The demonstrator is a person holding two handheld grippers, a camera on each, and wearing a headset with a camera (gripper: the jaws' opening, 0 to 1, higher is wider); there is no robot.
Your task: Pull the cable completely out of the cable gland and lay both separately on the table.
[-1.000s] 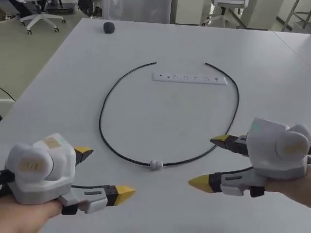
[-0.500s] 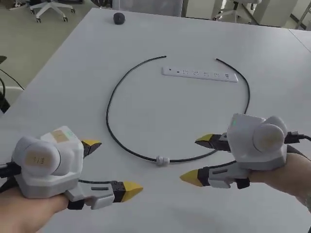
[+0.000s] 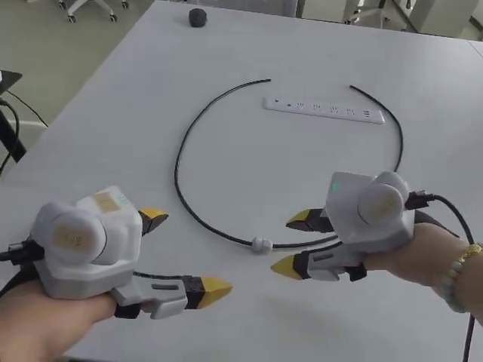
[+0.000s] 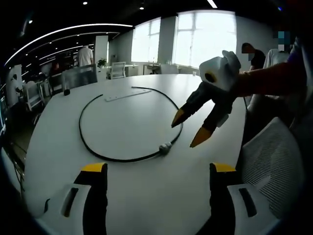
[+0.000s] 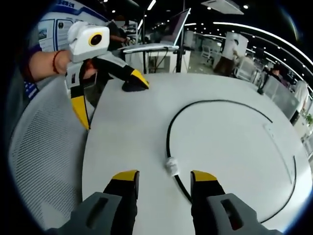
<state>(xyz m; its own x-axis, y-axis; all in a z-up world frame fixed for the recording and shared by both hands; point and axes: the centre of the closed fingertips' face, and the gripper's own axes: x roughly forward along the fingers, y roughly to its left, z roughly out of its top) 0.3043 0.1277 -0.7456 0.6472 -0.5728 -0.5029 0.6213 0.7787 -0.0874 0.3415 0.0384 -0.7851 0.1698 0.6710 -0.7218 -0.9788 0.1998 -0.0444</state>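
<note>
A black cable (image 3: 181, 154) lies in a wide loop on the white table (image 3: 98, 128). A small white cable gland (image 3: 262, 244) is threaded on its near stretch. My right gripper (image 3: 290, 243) hovers open just right of the gland, yellow tips pointing at it. In the right gripper view the gland (image 5: 171, 165) sits just ahead of the gap between the jaws, and the cable (image 5: 168, 132) runs away from it. My left gripper (image 3: 185, 253) is open at the near left, apart from the cable. The left gripper view has the gland (image 4: 165, 147) ahead and the right gripper (image 4: 187, 132) above it.
A white power strip (image 3: 323, 108) lies inside the far part of the loop, between the cable's two free ends. A dark round object (image 3: 198, 16) rests near the table's far edge. Office chairs stand beyond the table.
My right gripper has moved left, and its tips are now close to the gland. The left gripper has barely moved. The head camera has shifted, so the whole scene sits further right.
</note>
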